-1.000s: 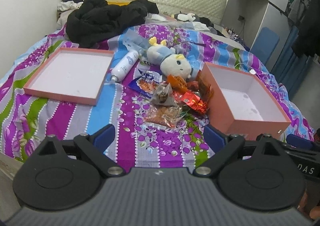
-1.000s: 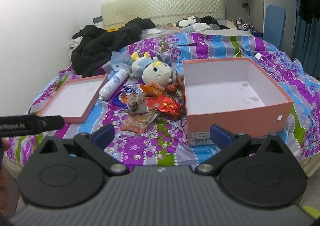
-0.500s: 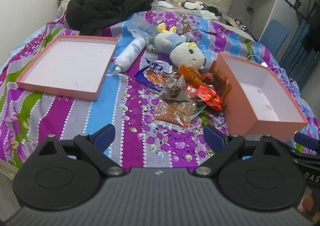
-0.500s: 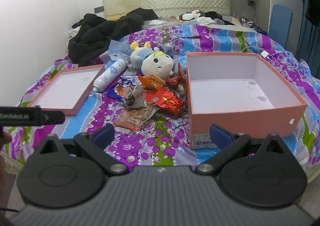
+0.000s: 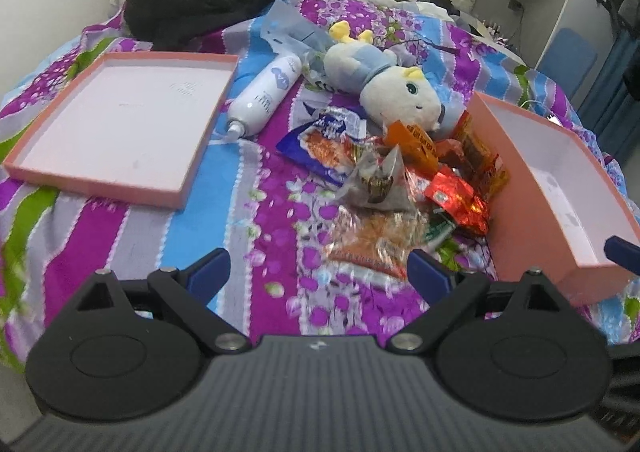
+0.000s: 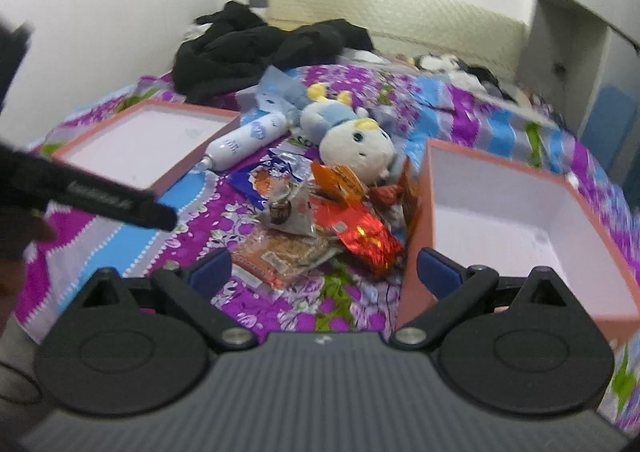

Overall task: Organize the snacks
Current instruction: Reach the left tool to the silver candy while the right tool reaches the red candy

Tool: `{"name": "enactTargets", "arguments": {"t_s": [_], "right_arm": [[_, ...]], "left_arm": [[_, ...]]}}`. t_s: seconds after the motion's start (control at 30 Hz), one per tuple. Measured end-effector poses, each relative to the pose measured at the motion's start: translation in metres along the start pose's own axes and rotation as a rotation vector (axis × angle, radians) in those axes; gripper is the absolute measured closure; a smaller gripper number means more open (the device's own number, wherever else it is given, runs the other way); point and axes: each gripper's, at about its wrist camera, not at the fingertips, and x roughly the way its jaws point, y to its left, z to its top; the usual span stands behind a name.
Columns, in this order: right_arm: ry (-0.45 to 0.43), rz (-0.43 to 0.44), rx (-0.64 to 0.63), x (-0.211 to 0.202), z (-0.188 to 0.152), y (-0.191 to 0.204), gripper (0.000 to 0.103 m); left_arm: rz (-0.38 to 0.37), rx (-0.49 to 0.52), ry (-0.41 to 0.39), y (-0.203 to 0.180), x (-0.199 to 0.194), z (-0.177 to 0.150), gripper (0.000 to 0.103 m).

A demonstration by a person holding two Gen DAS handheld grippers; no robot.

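Just beyond open jaws: snacks [image 5: 400, 180].

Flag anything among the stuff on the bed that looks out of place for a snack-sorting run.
Two non-snacks lie against the snack pile: a white spray bottle on its side and a plush toy toppled over the wrappers' far edge. The pink box is empty, and so is its lid.

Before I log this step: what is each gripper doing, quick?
Left gripper: open, holding nothing.
Right gripper: wide, jaws closing slightly, nothing between them yet.
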Motion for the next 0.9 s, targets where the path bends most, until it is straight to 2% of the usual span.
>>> {"name": "enactTargets", "arguments": {"t_s": [0.07, 0.13, 0.23, 0.3, 0.37, 0.63, 0.77, 0.9], "right_arm": [[0.003, 0.007, -0.069, 0.014, 0.002, 0.006, 0.021], [0.021, 0.000, -0.120, 0.032, 0.005, 0.011, 0.030], [0.034, -0.037, -0.203, 0.056, 0.005, 0.018, 0.034], [0.054, -0.100, -0.278, 0.077, 0.000, 0.024, 0.036], [0.073, -0.155, -0.338, 0.096, -0.005, 0.027, 0.043], [0.153, -0.275, -0.487, 0.149, -0.025, 0.027, 0.043], [0.198, -0.297, -0.525, 0.167, -0.035, 0.024, 0.043], [0.204, -0.313, -0.559, 0.180, -0.039, 0.022, 0.043]], "left_arm": [[-0.029, 0.022, -0.004, -0.001, 0.014, 0.009, 0.007], [-0.033, 0.054, -0.008, -0.004, 0.029, 0.017, 0.007], [-0.057, 0.097, -0.002, -0.008, 0.054, 0.030, 0.007], [-0.081, 0.112, 0.007, -0.011, 0.072, 0.037, 0.007], [-0.113, 0.117, 0.028, -0.013, 0.091, 0.043, 0.008], [-0.192, 0.126, 0.079, -0.026, 0.156, 0.053, 0.020], [-0.216, 0.120, 0.097, -0.026, 0.181, 0.057, 0.025], [-0.235, 0.106, 0.102, -0.026, 0.195, 0.060, 0.028]]}}
